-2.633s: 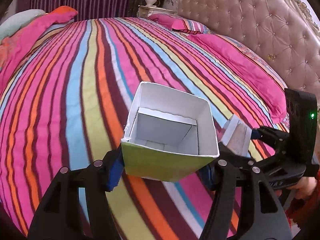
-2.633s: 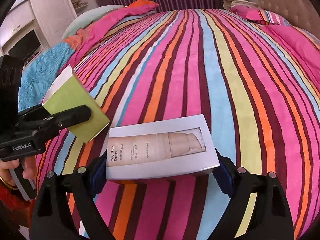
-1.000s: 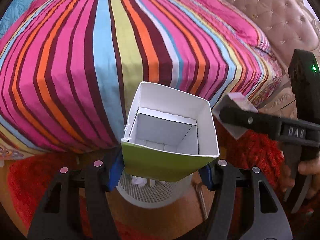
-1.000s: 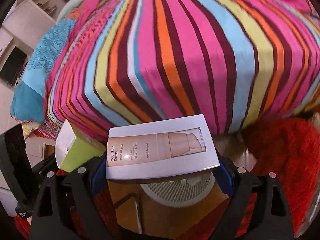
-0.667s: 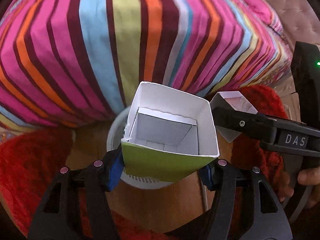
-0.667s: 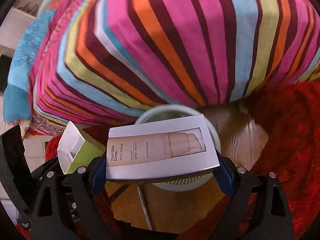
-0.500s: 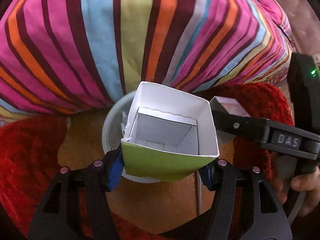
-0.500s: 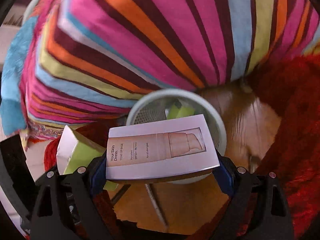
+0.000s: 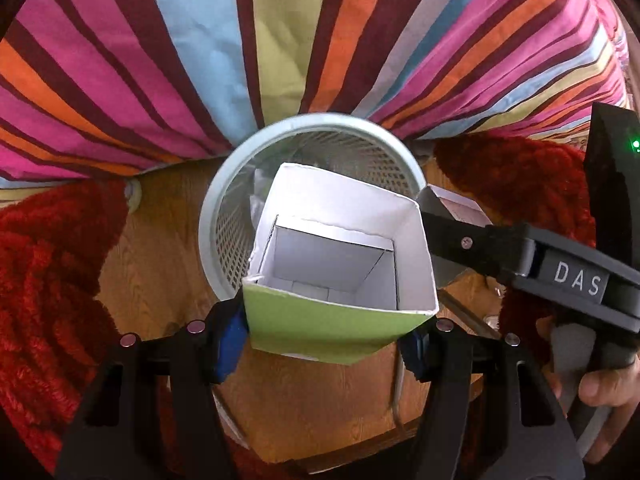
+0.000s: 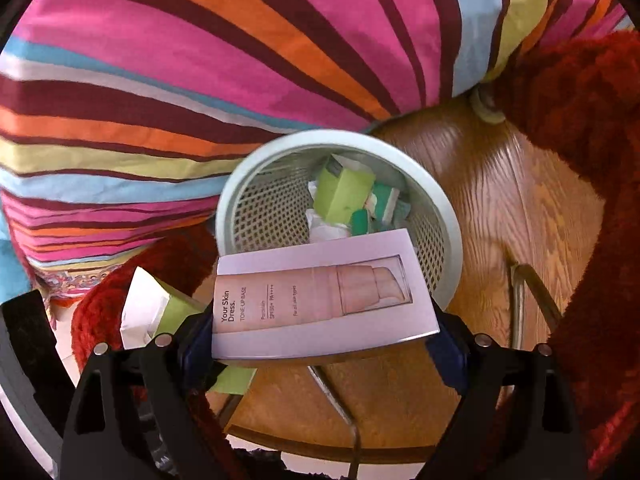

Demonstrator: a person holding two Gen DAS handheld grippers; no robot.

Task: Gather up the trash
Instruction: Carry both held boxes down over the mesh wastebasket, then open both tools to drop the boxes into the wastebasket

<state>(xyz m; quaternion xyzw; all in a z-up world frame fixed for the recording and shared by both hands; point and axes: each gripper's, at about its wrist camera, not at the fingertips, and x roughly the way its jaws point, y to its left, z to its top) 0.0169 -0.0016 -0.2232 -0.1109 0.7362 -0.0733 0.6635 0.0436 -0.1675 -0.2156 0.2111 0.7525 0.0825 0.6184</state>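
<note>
My left gripper (image 9: 324,344) is shut on an open green and white carton (image 9: 340,264), held above the near side of a pale mesh wastebasket (image 9: 224,208). My right gripper (image 10: 320,344) is shut on a white skin-cream box (image 10: 320,296), held over the near rim of the same wastebasket (image 10: 444,204). Inside the basket lie green and white cartons and crumpled paper (image 10: 344,196). The right gripper and its box show at the right of the left wrist view (image 9: 452,216). The green carton shows at the lower left of the right wrist view (image 10: 156,312).
The striped bedspread (image 9: 280,40) hangs just behind the basket. A red shaggy rug (image 9: 48,272) lies on both sides of the wooden floor (image 10: 512,208). A metal frame leg (image 10: 532,292) runs across the floor near the basket.
Both grippers have swung down from over the bed to above the wastebasket beside it, each still holding its box. The basket now fills the middle of both views.
</note>
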